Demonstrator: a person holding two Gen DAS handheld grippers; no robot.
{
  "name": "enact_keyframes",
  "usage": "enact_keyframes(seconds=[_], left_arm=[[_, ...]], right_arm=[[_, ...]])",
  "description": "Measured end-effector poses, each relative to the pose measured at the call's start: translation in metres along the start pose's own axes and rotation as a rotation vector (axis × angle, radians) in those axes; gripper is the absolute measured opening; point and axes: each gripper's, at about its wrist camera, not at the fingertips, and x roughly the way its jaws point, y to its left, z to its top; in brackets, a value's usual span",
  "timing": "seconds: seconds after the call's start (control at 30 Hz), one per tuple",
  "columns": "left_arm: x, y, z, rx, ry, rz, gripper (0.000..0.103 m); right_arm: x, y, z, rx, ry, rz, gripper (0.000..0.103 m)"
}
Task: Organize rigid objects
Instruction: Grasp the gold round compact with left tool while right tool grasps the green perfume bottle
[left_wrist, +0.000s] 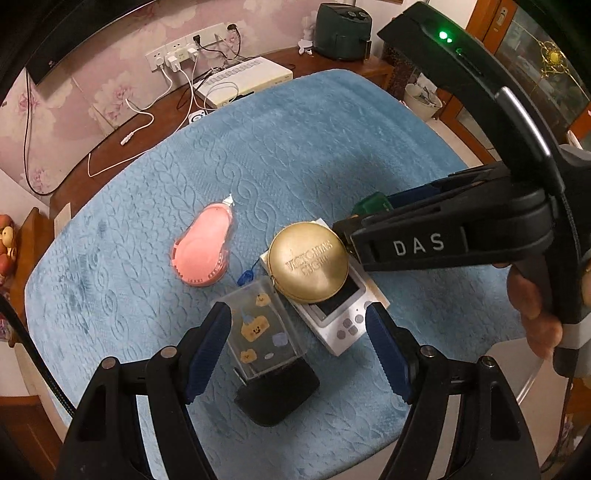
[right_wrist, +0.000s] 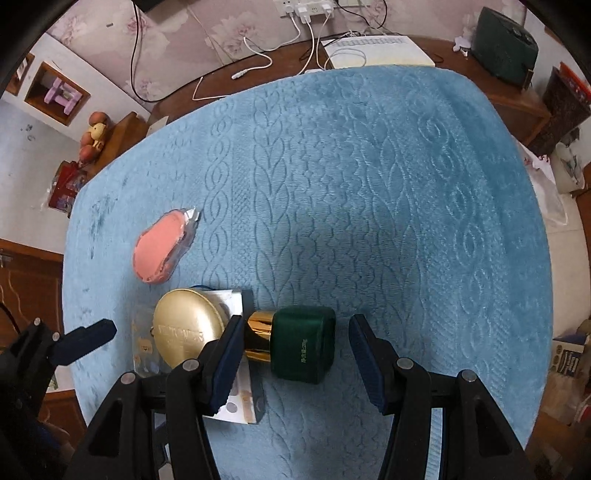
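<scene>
the left gripper was held with its jaws apart around a clear case, the pads not seen pressing it. the right gripper was likewise spread around a green bottle lying on its side, no contact being visible. a gold tin was stacked on a white console, touching the case. a pink dispenser was set apart on the blue cloth.

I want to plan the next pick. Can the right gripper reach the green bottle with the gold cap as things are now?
Probably yes. The right gripper hangs over the green bottle with open jaws on either side of it. The bottle lies on the blue cloth; only its gold cap is close to the left finger.
</scene>
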Motion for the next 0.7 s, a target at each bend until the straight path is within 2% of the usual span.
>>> enact_keyframes(seconds=[0.17, 0.3, 0.7], left_arm=[[0.002, -0.002, 0.006, 0.006, 0.001, -0.006, 0.078], [0.006, -0.003, 0.011, 0.014, 0.002, -0.006, 0.078], [0.031, -0.01, 0.025, 0.072, 0.04, 0.039, 0.078]], right_arm=[[0.009, -0.002, -0.003, -0.018, 0.036, -0.063, 0.052], [0.007, -0.005, -0.005, -0.01, 0.02, -0.068, 0.046], [-0.007, -0.036, -0.022, 0.065, 0.008, -0.045, 0.045]])
